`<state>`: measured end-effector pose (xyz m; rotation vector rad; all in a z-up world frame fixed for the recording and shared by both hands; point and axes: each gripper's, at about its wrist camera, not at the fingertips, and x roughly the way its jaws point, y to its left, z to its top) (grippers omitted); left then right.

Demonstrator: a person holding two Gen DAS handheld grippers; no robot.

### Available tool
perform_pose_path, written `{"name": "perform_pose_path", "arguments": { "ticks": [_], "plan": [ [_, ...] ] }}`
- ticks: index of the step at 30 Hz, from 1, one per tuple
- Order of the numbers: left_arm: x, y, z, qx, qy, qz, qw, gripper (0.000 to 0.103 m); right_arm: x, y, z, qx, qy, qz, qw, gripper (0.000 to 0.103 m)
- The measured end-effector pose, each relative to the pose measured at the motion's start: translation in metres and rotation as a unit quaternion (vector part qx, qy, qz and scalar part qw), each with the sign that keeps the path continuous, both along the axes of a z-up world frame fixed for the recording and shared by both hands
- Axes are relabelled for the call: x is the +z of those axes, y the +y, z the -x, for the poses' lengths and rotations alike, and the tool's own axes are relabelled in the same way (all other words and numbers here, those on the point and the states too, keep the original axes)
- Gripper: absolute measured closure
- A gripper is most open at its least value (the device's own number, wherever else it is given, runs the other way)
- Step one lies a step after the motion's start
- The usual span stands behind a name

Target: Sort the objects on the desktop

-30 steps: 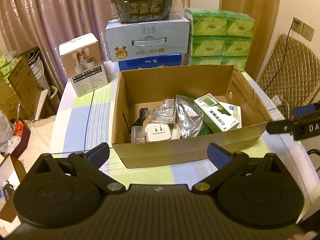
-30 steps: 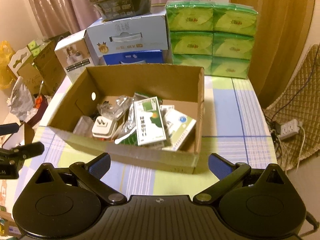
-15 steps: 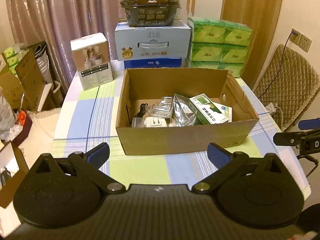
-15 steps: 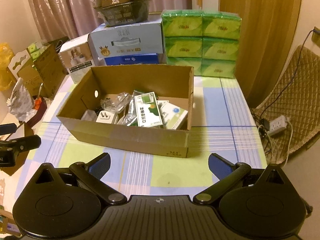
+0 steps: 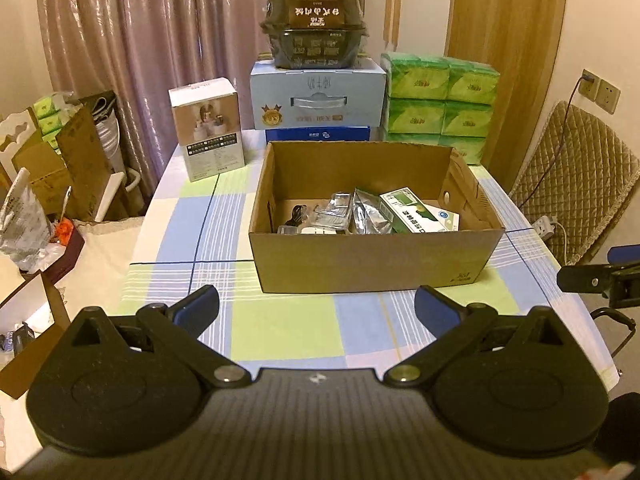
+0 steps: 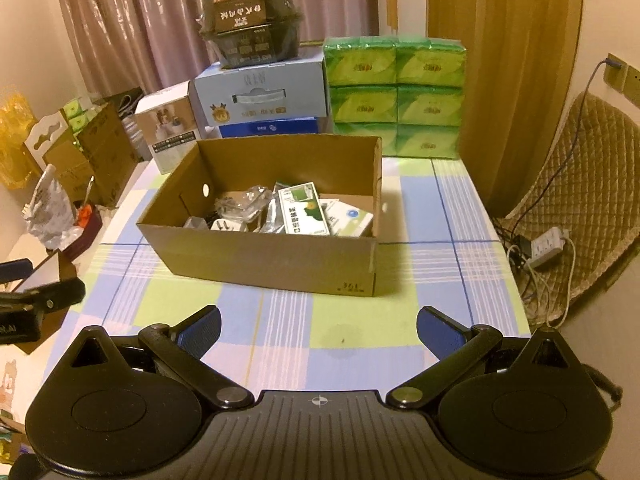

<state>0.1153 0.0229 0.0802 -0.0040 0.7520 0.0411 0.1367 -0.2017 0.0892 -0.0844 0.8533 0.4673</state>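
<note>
The left gripper and the right gripper are held spread wide and empty over the checked table, short of the carton. Inside the carton a green box, a white plug and foil packets are piled.

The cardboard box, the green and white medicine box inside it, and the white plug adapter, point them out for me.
cardboard box point(image 5: 372, 258), left wrist view, on its near outer wall.
green and white medicine box point(image 6: 305, 210), right wrist view, on its printed top face.
white plug adapter point(image 6: 226, 225), right wrist view, on its pronged face.
</note>
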Motion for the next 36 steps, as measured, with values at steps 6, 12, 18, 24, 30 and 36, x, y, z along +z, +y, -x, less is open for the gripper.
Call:
{"name": "perform_pose_path", "arguments": {
  "ticks": [6,12,18,24,30,36],
  "plan": [
    [0.000,-0.007,0.021,0.004,0.001,0.005,1.0000,0.001,0.004,-0.007,0.019,-0.005,-0.007,-0.004,1.000,0.002],
    [-0.002,-0.009,0.042,0.018,-0.002,0.000,0.9998,0.001,0.004,-0.013,0.035,-0.010,-0.007,-0.007,1.000,0.002],
    [-0.005,-0.010,0.059,0.026,0.000,0.002,0.9997,0.001,0.002,-0.017,0.051,-0.008,-0.007,-0.004,1.000,0.002],
    [-0.005,-0.015,0.071,0.030,-0.004,0.002,0.9995,0.001,0.003,-0.021,0.063,-0.008,-0.010,-0.005,1.000,0.002],
    [-0.004,-0.019,0.076,0.028,-0.006,0.001,0.9996,0.001,0.006,-0.023,0.068,-0.006,-0.013,-0.004,1.000,0.002],
    [-0.004,-0.017,0.080,0.033,-0.005,0.006,0.9994,0.001,0.006,-0.025,0.072,-0.005,-0.010,-0.011,1.000,0.002]
  ]
}}
